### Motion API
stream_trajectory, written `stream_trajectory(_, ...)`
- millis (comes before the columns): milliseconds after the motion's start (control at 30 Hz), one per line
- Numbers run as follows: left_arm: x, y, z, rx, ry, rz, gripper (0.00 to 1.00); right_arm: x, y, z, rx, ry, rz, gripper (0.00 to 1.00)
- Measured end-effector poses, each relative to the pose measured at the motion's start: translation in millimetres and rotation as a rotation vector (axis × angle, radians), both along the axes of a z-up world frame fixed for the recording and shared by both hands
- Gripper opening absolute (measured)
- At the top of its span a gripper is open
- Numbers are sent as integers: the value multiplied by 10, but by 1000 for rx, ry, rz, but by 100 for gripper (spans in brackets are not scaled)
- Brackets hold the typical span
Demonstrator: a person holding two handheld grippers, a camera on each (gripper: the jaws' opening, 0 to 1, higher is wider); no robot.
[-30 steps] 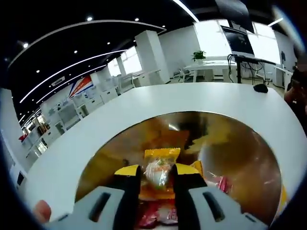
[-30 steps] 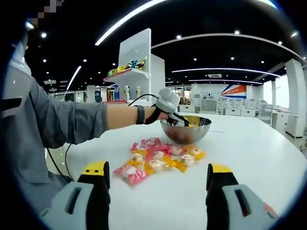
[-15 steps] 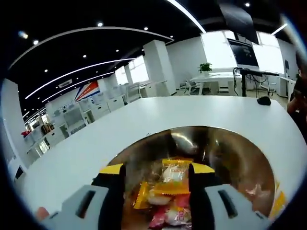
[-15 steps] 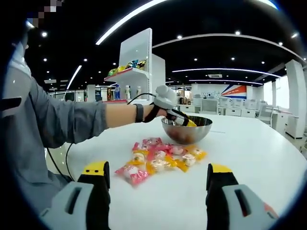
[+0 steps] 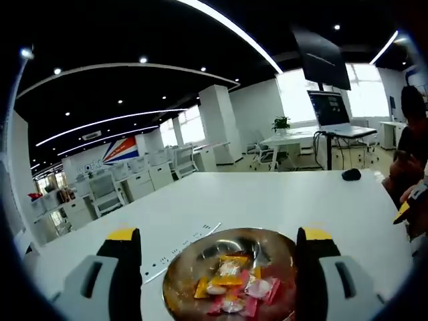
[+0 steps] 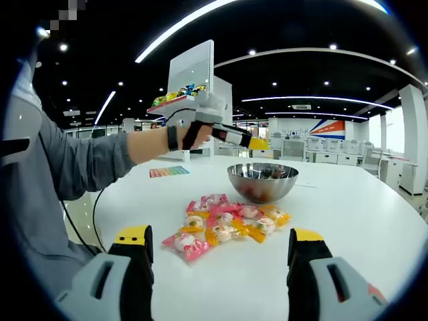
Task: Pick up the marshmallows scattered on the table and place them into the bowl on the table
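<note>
Gleaming on the white bench: a round, polished steel bowl, mirror-smooth on its outer wall, with crinkly cellophane-wrapped marshmallows in orange, yellow and pink lying loose on its bottom in the left gripper view. Just in front of the bowl in the right gripper view, a loose cluster of wrapped marshmallows, glossy twists around pale round centres; one pink piece apart at the near left edge of the cluster.

Raised now well above and left of the bowl, the left gripper, held in a hand at the end of a grey sleeve; half a second ago down at the bowl rim. Left fingers spread wide and empty, standing on both sides of the bowl, where a second ago shut on an orange-wrapped sweet and half a second ago parting over it. More sweets in the bowl than before. Right gripper unchanged, low over the bench short of the cluster, yellow-tipped black fingers wide apart with nothing between.

Matte, rounded white bench top; a small rainbow-striped card lying flat left of the bowl, a white ruler-like strip beside the bowl. Open-plan office around: dark ceiling with curved light strips, white pillars, a shelf unit with colourful goods behind the bowl, desks, and a potted plant beyond the bench.
</note>
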State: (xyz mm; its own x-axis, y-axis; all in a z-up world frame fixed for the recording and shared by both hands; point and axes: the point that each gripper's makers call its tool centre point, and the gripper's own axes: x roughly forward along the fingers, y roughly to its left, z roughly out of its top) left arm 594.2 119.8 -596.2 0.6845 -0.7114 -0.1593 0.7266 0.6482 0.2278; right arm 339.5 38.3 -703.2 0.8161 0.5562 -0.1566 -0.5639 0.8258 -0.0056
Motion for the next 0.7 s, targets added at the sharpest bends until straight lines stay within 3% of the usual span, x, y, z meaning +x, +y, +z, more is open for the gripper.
stream_trajectory(133,-390,207,415,-26,-56,-13,95,18,45,12,1,-4,12,79)
stream_trajectory(200,-614,323,540,-17,-64,-16,95,27,65,17,2,-7,20,79)
stream_trajectory(267,-841,445,668,-2,-108,-20,95,38,80,21,7,-9,24,79)
stream_trajectory(300,-874,465,691,-2,-116,-18,95,40,82,22,8,-9,25,79)
stream_trajectory(367,-1239,621,808,2,-158,-21,95,61,104,11,9,-8,31,79)
stream_trajectory(567,-1751,865,846,-15,-208,-6,95,89,133,23,8,-9,43,79)
stream_trajectory(700,-2171,944,720,-69,-219,-23,95,112,124,43,6,-14,40,79)
